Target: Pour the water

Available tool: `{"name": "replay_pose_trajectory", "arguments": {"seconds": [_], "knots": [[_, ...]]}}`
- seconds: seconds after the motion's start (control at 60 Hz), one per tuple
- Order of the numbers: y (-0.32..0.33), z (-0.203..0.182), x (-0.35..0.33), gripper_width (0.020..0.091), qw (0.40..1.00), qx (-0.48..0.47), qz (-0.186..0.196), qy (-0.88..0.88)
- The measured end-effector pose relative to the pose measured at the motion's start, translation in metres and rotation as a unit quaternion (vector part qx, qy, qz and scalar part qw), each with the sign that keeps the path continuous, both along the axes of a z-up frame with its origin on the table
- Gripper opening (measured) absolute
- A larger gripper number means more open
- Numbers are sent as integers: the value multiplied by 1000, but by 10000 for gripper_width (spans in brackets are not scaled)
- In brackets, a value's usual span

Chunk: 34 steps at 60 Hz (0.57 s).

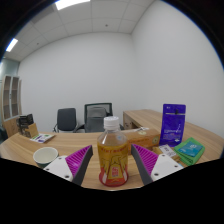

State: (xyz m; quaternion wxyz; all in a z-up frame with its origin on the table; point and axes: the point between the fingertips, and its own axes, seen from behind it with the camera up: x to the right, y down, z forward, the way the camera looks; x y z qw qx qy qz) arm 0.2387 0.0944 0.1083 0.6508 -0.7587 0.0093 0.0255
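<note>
One bottle [113,153] is standing upright between the two fingers of the gripper [113,165]; it is clear plastic, holding amber liquid, wearing a white cap and a yellow and red label. Both purple pads [77,160] are lying close against its sides, though whether they are pressing on it or leaving a narrow gap I cannot tell.

One white bowl [45,155] is sitting on the table [90,138] to the left of the bottle, just beyond the left finger.

One purple pouch [172,124] is standing upright on the right, well apart from the bottle, with a green packet [189,151] lying flat just in front of it.

One small brown box [22,125] is resting at the far left of the table, with some papers beside it.

Two office chairs [96,115] are standing beyond the far edge of the table, a darker one on the left and a grey one on the right, before a white wall.

Several ceiling lights [71,4] are glowing overhead.
</note>
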Motion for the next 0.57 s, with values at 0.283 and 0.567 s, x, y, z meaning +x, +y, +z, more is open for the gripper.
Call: {"name": "replay_pose_trajectory", "arguments": {"seconds": [0.283, 0.567], "knots": [[-133, 43, -26, 840, 999, -5, 37, 0], [-251, 51, -56, 840, 997, 20, 66, 27]]}}
